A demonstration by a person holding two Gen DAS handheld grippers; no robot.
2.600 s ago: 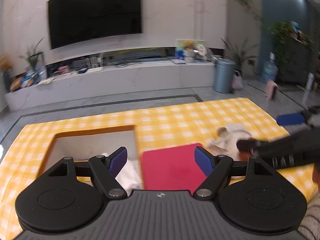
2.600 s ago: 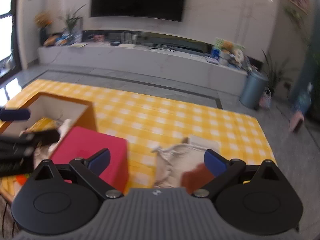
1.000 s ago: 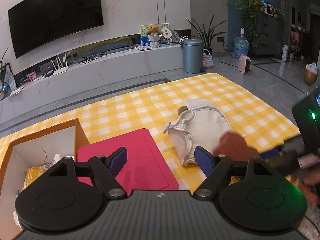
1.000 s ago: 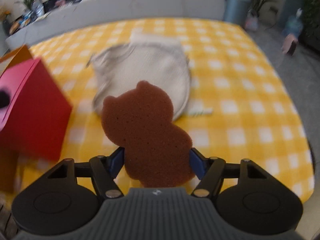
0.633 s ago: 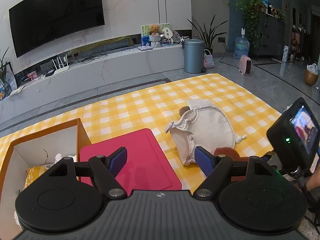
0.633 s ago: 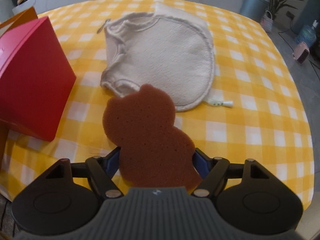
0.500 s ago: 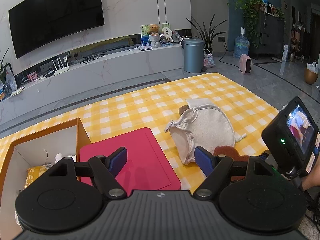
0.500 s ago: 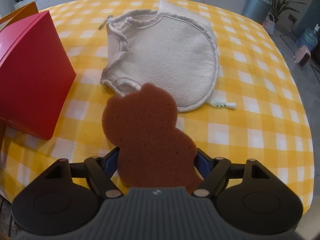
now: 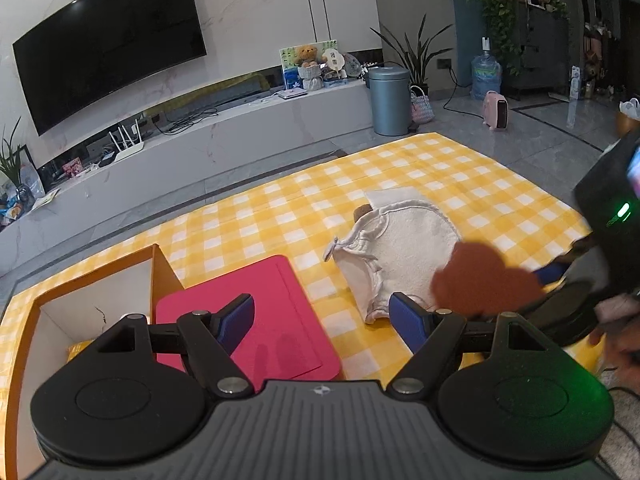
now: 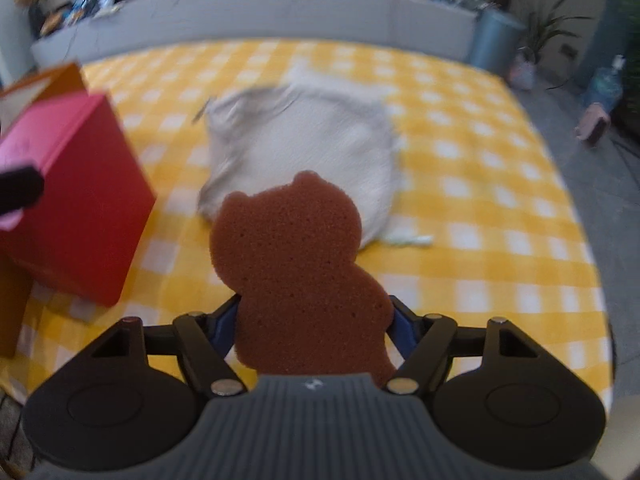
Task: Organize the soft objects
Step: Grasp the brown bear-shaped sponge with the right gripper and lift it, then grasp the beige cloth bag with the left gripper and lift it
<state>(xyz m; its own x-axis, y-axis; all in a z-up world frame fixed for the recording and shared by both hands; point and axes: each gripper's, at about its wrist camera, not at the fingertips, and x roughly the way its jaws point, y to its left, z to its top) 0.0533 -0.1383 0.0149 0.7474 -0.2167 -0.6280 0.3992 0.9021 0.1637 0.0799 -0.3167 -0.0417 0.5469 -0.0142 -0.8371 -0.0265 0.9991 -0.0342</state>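
A brown bear-shaped sponge sits between the blue pads of my right gripper. The jaws are closing on its lower body and the pads press both of its sides. In the left wrist view the sponge hangs above the near edge of a white cloth pouch, with the right gripper behind it. The pouch lies flat on the yellow checked cloth. My left gripper stands open and empty over the right edge of a red lid.
An open orange box with soft items inside stands at the left, the red lid leaning against it. The yellow checked cloth covers the table up to its far and right edges. A person's hand holds the right gripper.
The right gripper has lifted the brown sponge off the checked cloth, and the sponge now hangs higher in front of the white pouch. The left gripper has stayed in place.
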